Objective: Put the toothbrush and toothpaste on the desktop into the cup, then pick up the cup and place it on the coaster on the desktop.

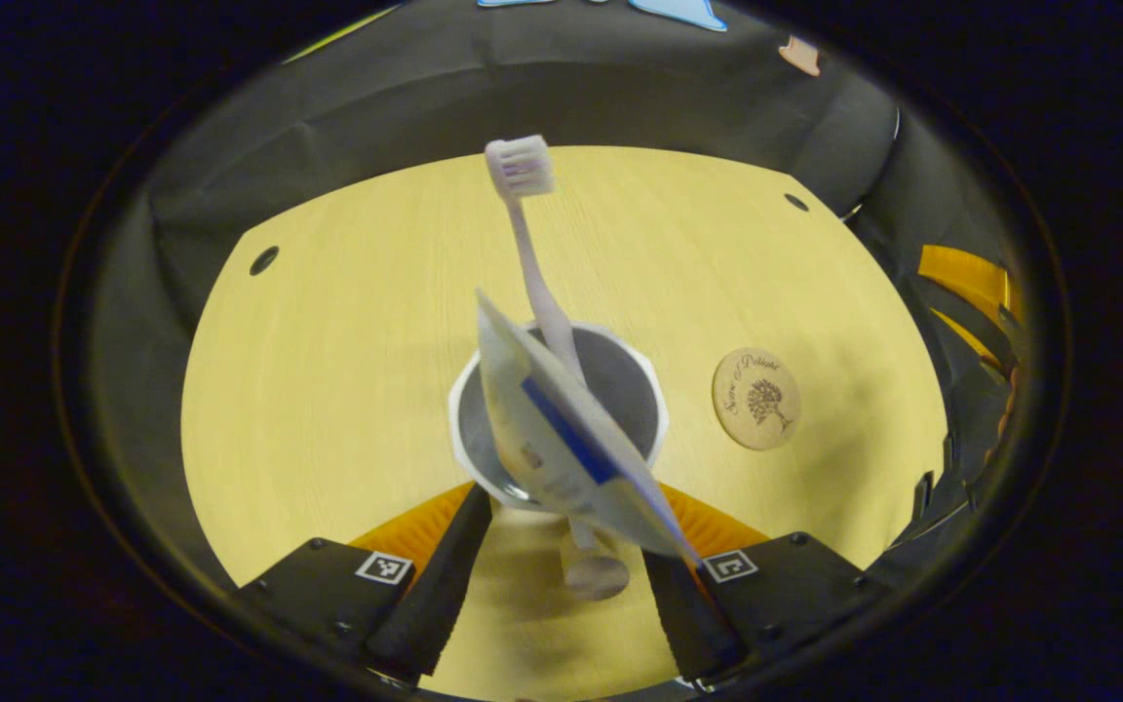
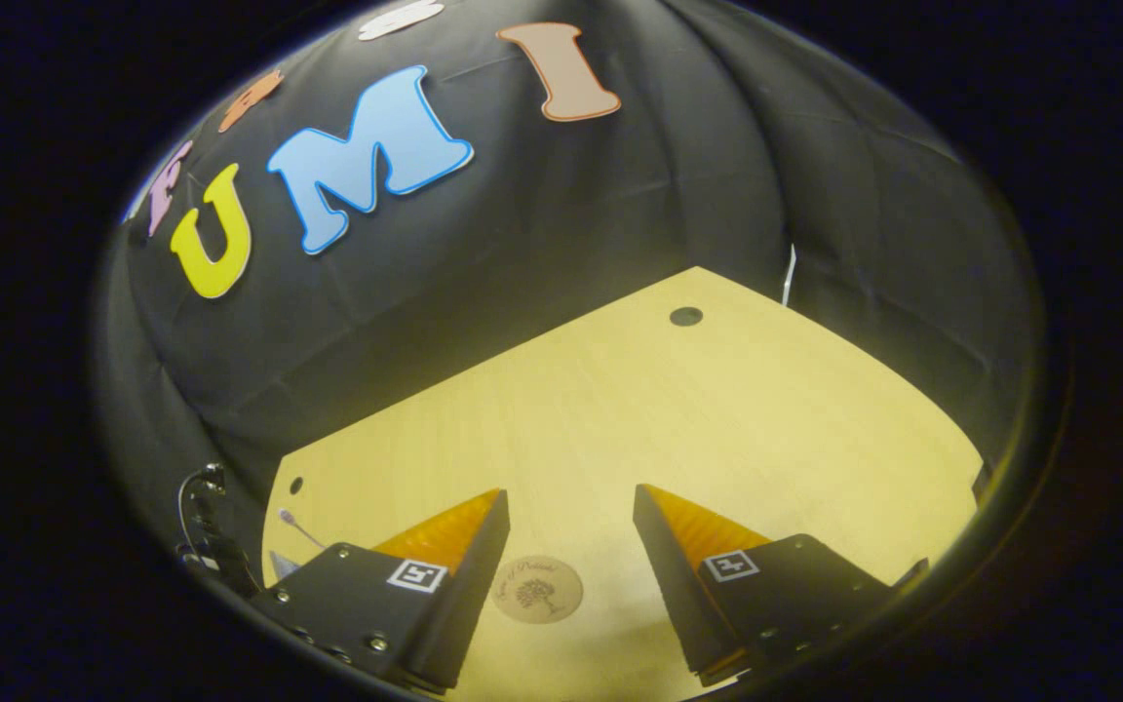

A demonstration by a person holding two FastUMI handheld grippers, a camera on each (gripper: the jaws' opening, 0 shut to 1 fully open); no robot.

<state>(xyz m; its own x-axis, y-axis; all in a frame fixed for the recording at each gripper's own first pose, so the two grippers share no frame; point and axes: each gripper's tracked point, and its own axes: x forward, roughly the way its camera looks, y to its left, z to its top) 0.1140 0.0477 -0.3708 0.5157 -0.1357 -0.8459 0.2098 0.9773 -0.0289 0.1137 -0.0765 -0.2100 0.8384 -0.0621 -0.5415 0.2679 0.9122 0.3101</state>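
A cup point(image 1: 620, 390) with a white rim stands at the middle of the left gripper view. A pale toothbrush point(image 1: 532, 253) stands in it with its head up. The toothpaste tube point(image 1: 561, 429) leans across the cup's near side, cap down. My left gripper point(image 1: 569, 497) has a finger against each side of the cup. I cannot tell whether the cup is off the desktop. A round wooden coaster point(image 1: 756, 398) lies to the cup's right. In the right gripper view the coaster point(image 2: 537, 589) lies just below my open right gripper point(image 2: 569, 497), which holds nothing.
The light wooden desktop point(image 1: 347, 370) has small dark holes near its back corners point(image 1: 264, 259) point(image 2: 685, 316). Black cloth walls close it in on all sides. The toothbrush head point(image 2: 287, 515) peeks in at the far left of the right gripper view.
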